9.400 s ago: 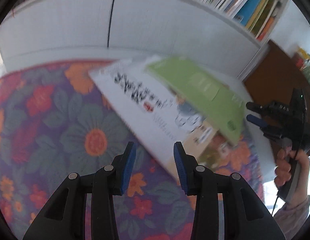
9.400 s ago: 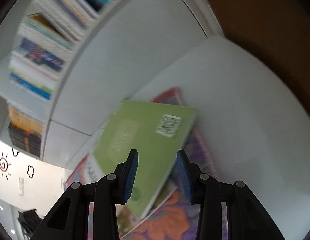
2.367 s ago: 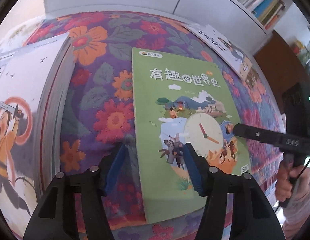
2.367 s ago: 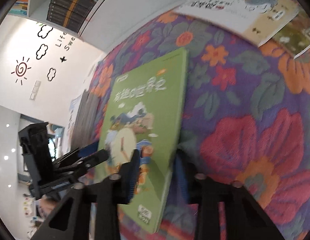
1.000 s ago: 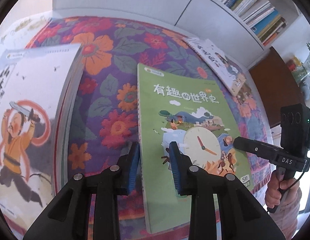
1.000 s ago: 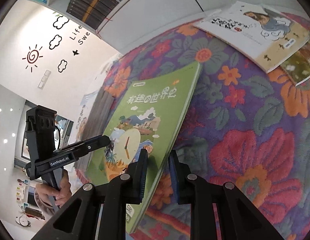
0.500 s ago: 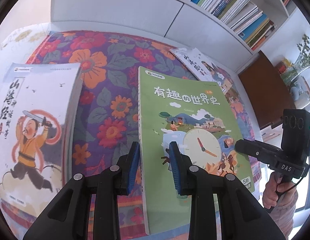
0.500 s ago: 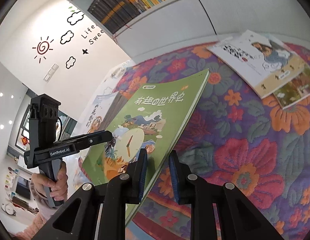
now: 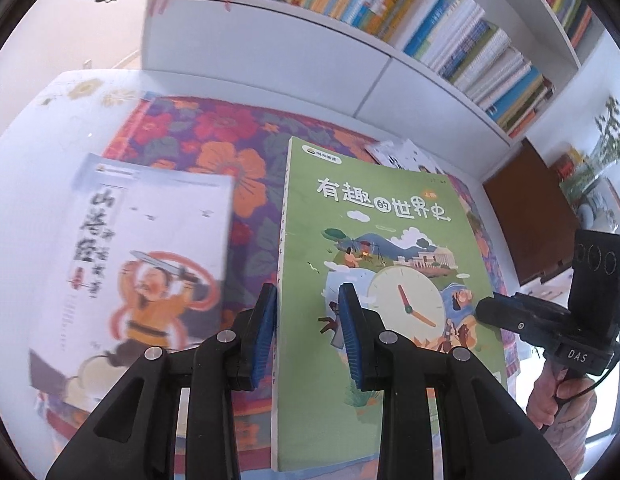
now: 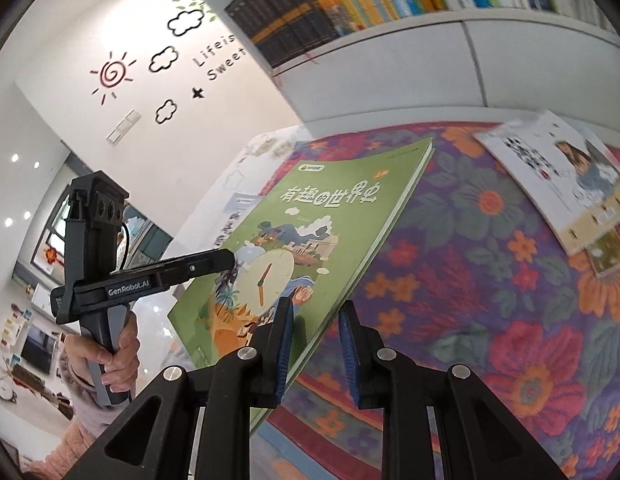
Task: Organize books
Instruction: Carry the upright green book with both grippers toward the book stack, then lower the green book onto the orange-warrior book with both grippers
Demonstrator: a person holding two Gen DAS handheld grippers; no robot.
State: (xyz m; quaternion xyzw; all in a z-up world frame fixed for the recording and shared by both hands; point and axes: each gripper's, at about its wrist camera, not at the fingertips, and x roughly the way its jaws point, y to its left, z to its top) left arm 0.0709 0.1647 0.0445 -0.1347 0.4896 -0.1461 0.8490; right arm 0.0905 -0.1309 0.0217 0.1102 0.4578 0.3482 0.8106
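Left wrist view: the green book (image 9: 374,264) is held up off the flowery cloth (image 9: 230,136), cover facing up. The left gripper (image 9: 308,320) is clamped on its spine edge, one blue pad under the book & one on the cover next to the clock pic. Over on the book's other edge, the right gripper (image 9: 490,310) is pinching it too, w/ a hand (image 9: 550,396) on the handle.

A big white book (image 9: 138,264) w/ a sword man on it lies to the left of the green one, a bit blurry. At the far end of the cloth, a thin white book (image 9: 406,156) peeks out from behind the green book's top edge. Shelves full of books (image 9: 450,28) run along the wall behind.

Right wrist view: the right gripper (image 10: 316,342) has the green book (image 10: 310,232) squeezed btwn its blue pads at the page edge. The book tilts, far corner up high. The left gripper (image 10: 226,258) bites the other side. The thin white book (image 10: 550,176) lies flat on the cloth (image 10: 490,280) to the right, well apart, w/ another small book under its low corner.
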